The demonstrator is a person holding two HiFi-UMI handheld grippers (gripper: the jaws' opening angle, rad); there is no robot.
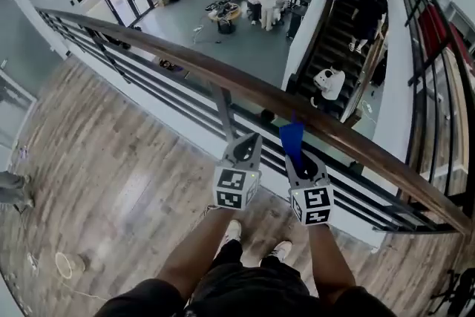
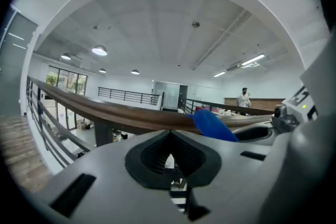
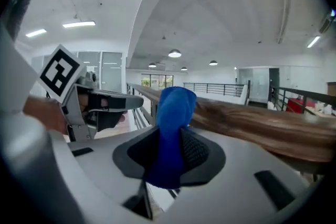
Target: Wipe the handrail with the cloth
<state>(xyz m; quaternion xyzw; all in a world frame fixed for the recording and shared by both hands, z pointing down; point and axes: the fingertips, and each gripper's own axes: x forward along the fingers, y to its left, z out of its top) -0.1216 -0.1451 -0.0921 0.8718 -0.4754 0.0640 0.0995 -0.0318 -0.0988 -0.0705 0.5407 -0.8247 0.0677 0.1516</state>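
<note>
A long wooden handrail [image 1: 185, 61] runs diagonally along a balcony edge. Just short of the handrail, the left gripper [image 1: 245, 150] points at it, jaws pressed together on nothing. Beside it, the right gripper [image 1: 298, 159] pinches a blue cloth [image 1: 292, 137], whose upper end reaches the handrail and seems to touch it. Wiping appears to be in hand. Next, the cloth likely needs pressing against the handrail and sliding along it.

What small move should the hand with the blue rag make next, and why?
Probably press the cloth onto the handrail and slide it along. The right gripper has its jaws shut on the cloth, which sits right at the rail's near edge.
</note>
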